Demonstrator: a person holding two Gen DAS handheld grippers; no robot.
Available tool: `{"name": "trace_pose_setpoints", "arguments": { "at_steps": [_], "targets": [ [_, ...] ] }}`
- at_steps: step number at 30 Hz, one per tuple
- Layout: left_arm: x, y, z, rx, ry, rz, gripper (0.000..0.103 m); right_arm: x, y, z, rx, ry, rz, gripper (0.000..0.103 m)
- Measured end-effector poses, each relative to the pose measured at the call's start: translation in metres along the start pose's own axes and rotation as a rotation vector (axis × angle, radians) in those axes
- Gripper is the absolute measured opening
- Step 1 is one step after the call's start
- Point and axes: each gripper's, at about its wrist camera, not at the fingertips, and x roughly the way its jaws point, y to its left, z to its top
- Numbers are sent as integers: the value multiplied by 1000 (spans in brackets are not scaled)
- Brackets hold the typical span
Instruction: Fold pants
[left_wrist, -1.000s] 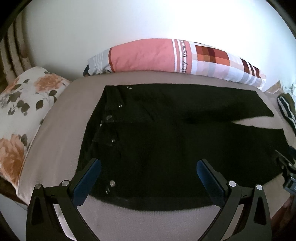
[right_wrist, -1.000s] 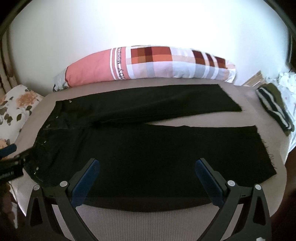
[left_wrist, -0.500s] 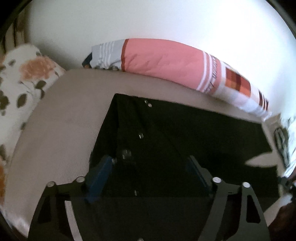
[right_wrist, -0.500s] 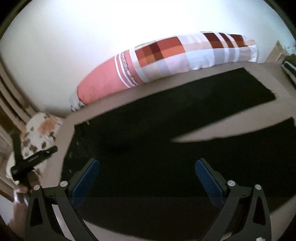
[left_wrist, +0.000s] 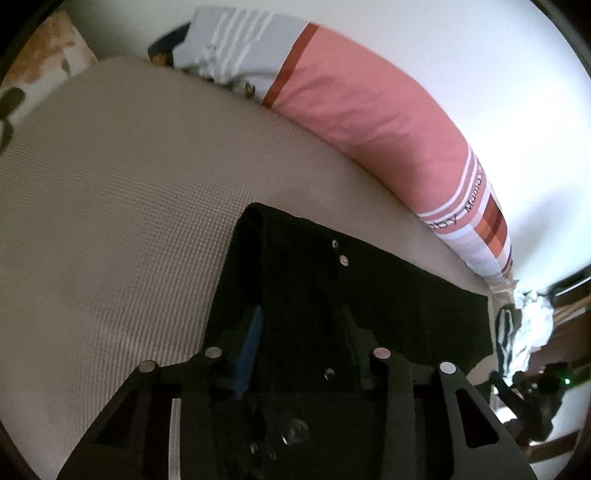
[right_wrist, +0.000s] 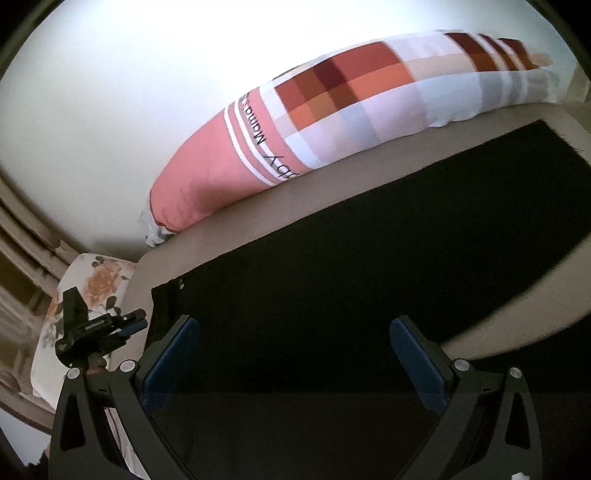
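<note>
Black pants (left_wrist: 406, 306) lie flat on the beige bed, waistband with metal rivets to the left, legs running right (right_wrist: 369, 251). My left gripper (left_wrist: 299, 317) is low over the waistband's near corner. Its jaws are closing, with black fabric between the fingers, and I see no pad pressing on it. The right wrist view catches that same gripper (right_wrist: 136, 319) at the waist end. My right gripper (right_wrist: 293, 328) stands wide open just above the near leg, close to the seat, with nothing gripped. It also shows small at the left view's right edge (left_wrist: 498, 380).
A long pink and checked pillow (right_wrist: 332, 110) lies along the white wall behind the pants. A floral pillow (right_wrist: 99, 280) sits beyond the waist end. A striped garment and white cloth (left_wrist: 517, 325) lie past the leg ends. Bare beige mattress (left_wrist: 110, 221) spreads left of the waistband.
Both grippers have moved in low over the pants and toward the waist end. The left jaws have narrowed from wide open around the waistband corner. The right jaws stay wide.
</note>
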Motion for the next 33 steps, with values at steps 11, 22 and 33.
{"name": "trace_pose_setpoints", "arguments": {
  "at_steps": [11,22,33],
  "targets": [
    [31,27,30,-68,92,-158,36,66,27,24,-103,46,32,103],
    [20,42,16,-62,121,-174,36,99,42,30,-145,84,62,103],
    [50,32,41,-65,98,-270,36,108,40,34,-161,83,72,103]
  ]
}}
